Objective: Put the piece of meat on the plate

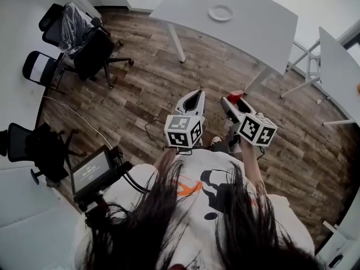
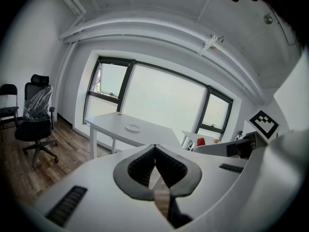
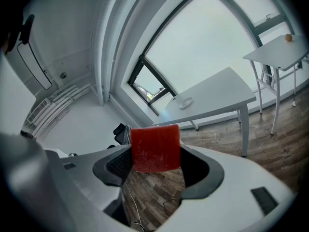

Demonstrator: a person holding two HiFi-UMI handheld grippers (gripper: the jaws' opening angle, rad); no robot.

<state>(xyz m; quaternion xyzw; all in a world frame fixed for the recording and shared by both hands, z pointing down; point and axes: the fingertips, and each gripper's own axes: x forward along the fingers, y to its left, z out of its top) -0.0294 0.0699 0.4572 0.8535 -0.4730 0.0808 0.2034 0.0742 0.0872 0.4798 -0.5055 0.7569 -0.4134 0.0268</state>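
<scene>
The right gripper is clamping its jaws on the flat, square red slab of meat and holding it up over the wooden plank floor, well apart from the small round white plate sitting on the white table. The carry probably calls for a steady squeeze and a level slab on the way to the table, lowering only once above the plate. The left gripper is pointing forward with its jaws pressed together on nothing.
</scene>
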